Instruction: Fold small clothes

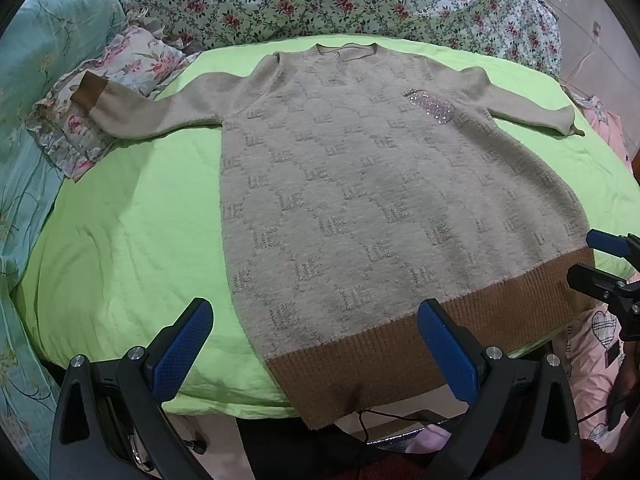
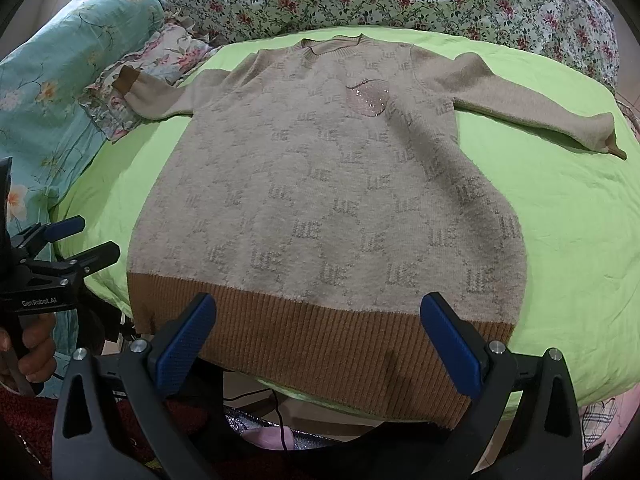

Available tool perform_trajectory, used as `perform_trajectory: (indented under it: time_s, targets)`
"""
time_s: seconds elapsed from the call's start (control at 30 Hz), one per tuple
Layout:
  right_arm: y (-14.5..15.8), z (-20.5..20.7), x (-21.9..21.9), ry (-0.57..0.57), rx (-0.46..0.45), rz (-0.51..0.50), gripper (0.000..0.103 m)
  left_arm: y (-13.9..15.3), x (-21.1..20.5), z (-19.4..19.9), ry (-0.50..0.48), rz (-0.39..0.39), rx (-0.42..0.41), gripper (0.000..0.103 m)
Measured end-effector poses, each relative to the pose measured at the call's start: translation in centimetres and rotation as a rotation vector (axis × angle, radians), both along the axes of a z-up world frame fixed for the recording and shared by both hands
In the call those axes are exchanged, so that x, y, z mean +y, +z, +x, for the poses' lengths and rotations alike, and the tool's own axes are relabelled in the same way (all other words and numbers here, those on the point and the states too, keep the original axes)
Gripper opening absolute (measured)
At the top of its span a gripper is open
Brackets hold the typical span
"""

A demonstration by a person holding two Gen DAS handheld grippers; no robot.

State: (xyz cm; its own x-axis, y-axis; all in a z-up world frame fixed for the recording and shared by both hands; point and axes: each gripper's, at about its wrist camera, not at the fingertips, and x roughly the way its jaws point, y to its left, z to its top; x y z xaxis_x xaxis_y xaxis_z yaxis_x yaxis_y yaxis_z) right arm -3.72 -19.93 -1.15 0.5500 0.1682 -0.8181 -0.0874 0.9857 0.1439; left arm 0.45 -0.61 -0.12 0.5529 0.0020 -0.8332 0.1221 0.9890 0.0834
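Over the near edge, sweater hem [image 2: 304, 332] overhangs

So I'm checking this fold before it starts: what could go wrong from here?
1. The sweater has its brown hem hanging past the near edge of the green sheet; a tug could slide it off.
2. One sleeve cuff lies on the floral pillow and may drag it.
3. Both tongs, left and right, stand open and hold nothing, so a thick-knit grasp may slip.

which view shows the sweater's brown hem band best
The right wrist view: the hem band runs nearly whole between the open fingers. In the left wrist view the band shows skewed, its right end behind the right gripper.
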Motion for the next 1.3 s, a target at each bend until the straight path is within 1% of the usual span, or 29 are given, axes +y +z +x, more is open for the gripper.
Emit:
perform_trajectory:
  time_s: [0.1,0.17,0.4,0.5,0.53,0.57,0.63,0.67,0.73,0.83,0.97,1.0,1.03,1.1,1.23,1.3]
  targets:
    - [0.0,0.0,0.0,-0.001,-0.004,0.001,0.102,0.0,-0.1,0.0,-0.002,-0.002,0.002,0.102]
    - [0.0,0.0,0.1,-0.002,-0.008,0.0,0.102,0.0,0.0,0.1,-0.001,-0.009,0.018,0.102]
    - [0.0,0.0,0.1,-0.001,-0.005,0.002,0.102,-0.1,0.1,0.3,0.002,0.001,0.022,0.102]
    - [0.0,0.0,0.1,-0.003,-0.004,0.002,0.102,-0.2,0.0,0.5,0.0,-0.019,0.031,0.102]
    - [0.0,0.0,0.0,-0.004,-0.001,0.005,0.102,-0.2,0.0,0.5,-0.001,-0.03,0.028,0.102]
    - [0.0,0.1,0.1,-0.005,-0.03,-0.008,0.102,-0.2,0.0,0.6,-0.001,-0.033,0.024,0.102]
    - [-0.1,0.1,0.1,-0.006,-0.013,-0.001,0.102,-0.2,0.0,0.6,-0.001,-0.029,0.008,0.102]
    - [-0.1,0.2,0.1,-0.003,0.011,-0.043,0.102,-0.2,0.0,0.6,-0.001,-0.029,0.007,0.102]
    - [-0.2,0.3,0.1,-0.003,0.01,-0.04,0.102,-0.1,-0.1,0.7,0.0,-0.027,-0.004,0.102]
    - [-0.1,0.4,0.0,-0.003,-0.007,-0.028,0.102,-0.1,-0.2,0.7,0.001,-0.029,0.008,0.102]
    - [0.2,0.4,-0.3,-0.002,-0.059,0.032,0.102,-0.1,-0.2,0.8,0.0,-0.035,0.008,0.102]
    - [0.2,0.4,-0.3,-0.002,-0.059,0.03,0.102,-0.1,-0.3,0.8,-0.001,-0.034,0.009,0.102]
    - [0.3,0.4,-0.3,-0.004,-0.06,0.032,0.102,-0.1,-0.3,0.9,-0.002,-0.054,0.015,0.102]
    - [0.2,0.4,-0.5,-0.009,-0.048,0.002,0.102,0.0,-0.4,1.0,-0.005,-0.074,0.013,0.102]
    - [0.3,0.4,-0.9,-0.018,-0.05,-0.002,0.102,0.0,-0.5,1.3,-0.009,-0.059,0.012,0.102]
    - [0.4,0.5,-1.3,-0.027,-0.05,-0.002,0.102,-0.1,-0.5,1.5,-0.008,-0.073,0.015,0.102]
